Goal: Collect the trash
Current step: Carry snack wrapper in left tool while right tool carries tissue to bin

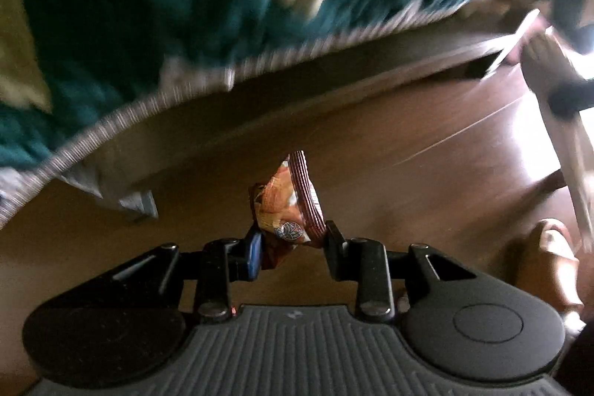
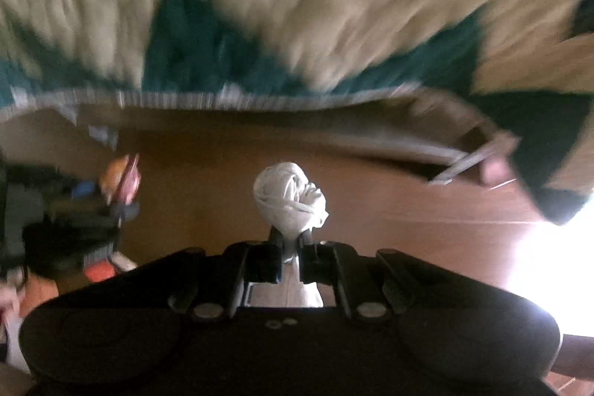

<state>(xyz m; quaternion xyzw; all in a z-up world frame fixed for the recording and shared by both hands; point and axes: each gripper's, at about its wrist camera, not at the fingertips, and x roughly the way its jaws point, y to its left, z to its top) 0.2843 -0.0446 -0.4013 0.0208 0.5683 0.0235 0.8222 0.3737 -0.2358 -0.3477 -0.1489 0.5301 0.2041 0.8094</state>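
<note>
In the left wrist view my left gripper is shut on a crumpled orange and brown snack wrapper, which sticks up between the fingers above the wooden floor. My right gripper is shut on a ball of crumpled white paper; its pads pinch the lower end and the ball stands out beyond the fingertips. The right wrist view also catches the left gripper, blurred at the left edge, with the snack wrapper in it. Both grippers point steeply down at the floor.
A shaggy teal and cream rug with a striped border fills the far half of both views. Its corner looks turned up at the right. A grey scrap lies by the rug edge. Strong glare washes out the floor at right.
</note>
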